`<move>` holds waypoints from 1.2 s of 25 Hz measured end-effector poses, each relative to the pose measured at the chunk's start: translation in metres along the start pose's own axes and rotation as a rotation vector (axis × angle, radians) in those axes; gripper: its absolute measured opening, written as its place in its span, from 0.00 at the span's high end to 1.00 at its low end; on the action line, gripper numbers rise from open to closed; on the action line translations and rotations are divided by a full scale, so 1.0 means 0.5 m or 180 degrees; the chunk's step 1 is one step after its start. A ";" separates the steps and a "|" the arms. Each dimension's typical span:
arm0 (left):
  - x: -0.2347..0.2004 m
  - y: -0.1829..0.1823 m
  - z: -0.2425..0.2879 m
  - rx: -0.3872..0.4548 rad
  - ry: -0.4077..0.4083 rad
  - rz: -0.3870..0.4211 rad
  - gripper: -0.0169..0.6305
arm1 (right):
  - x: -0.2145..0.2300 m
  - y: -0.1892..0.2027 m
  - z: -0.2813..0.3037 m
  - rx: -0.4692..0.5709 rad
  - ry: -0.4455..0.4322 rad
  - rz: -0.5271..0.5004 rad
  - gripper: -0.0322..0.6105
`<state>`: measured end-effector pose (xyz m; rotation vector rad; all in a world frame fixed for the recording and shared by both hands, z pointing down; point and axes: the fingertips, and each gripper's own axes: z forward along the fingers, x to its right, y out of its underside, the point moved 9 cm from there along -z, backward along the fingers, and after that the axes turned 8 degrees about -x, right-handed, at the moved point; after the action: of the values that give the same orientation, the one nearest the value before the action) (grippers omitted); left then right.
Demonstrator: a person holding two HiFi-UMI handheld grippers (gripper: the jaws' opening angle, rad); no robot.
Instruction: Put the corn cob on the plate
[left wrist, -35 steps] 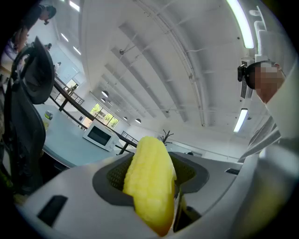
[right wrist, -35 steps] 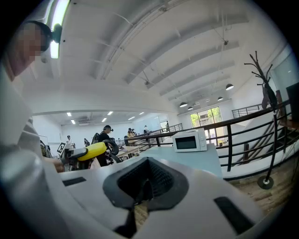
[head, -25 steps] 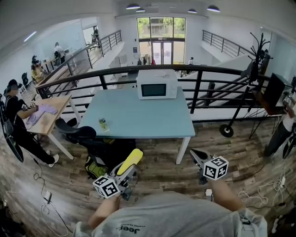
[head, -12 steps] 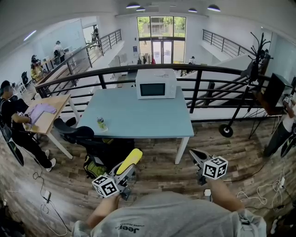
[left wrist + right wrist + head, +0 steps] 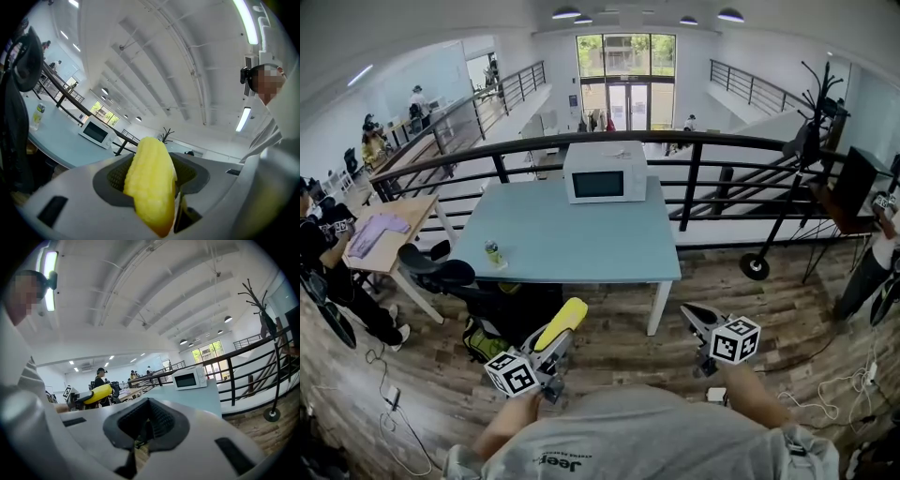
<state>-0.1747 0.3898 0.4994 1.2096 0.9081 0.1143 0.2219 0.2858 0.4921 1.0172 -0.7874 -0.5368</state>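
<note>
A yellow corn cob (image 5: pixel 562 322) is clamped lengthwise in my left gripper (image 5: pixel 551 345), low and left of centre in the head view, over the wood floor. In the left gripper view the corn cob (image 5: pixel 150 183) fills the gap between the dark pads (image 5: pixel 190 173). My right gripper (image 5: pixel 701 322) is at the lower right, shut with nothing in it; its pads (image 5: pixel 159 420) meet in the right gripper view. From there the corn cob (image 5: pixel 98 393) shows at the left. No plate shows in any view.
A light blue table (image 5: pixel 572 246) stands ahead, bearing a white microwave (image 5: pixel 600 172) at its far edge and a small bottle (image 5: pixel 492 252) at its left. A black office chair (image 5: pixel 441 274) and bags sit by its left corner. A black railing (image 5: pixel 703 178) runs behind. People sit at a wooden desk (image 5: pixel 389 230) on the left.
In the head view the table and microwave have slid left and a little closer. Both grippers keep their places in the picture, and the corn stays clamped in the left one.
</note>
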 end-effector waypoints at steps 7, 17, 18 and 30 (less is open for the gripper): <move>0.056 0.025 0.070 0.0074 -0.0046 -0.0041 0.60 | 0.070 -0.007 -0.056 -0.0026 -0.0091 -0.0046 0.92; 0.111 0.072 0.149 0.0076 -0.0118 -0.0053 0.60 | 0.146 -0.008 -0.104 -0.0068 -0.0216 -0.0122 0.92; 0.114 0.076 0.156 0.0064 -0.0120 -0.0053 0.60 | 0.153 -0.006 -0.108 -0.0072 -0.0216 -0.0122 0.92; 0.054 0.074 0.190 0.0009 -0.0042 -0.0119 0.60 | 0.178 -0.010 -0.058 -0.0147 -0.0152 -0.0102 0.92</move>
<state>-0.0809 0.3473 0.5214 1.1941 0.9191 0.0751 0.2993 0.2352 0.5076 0.9788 -0.7986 -0.6058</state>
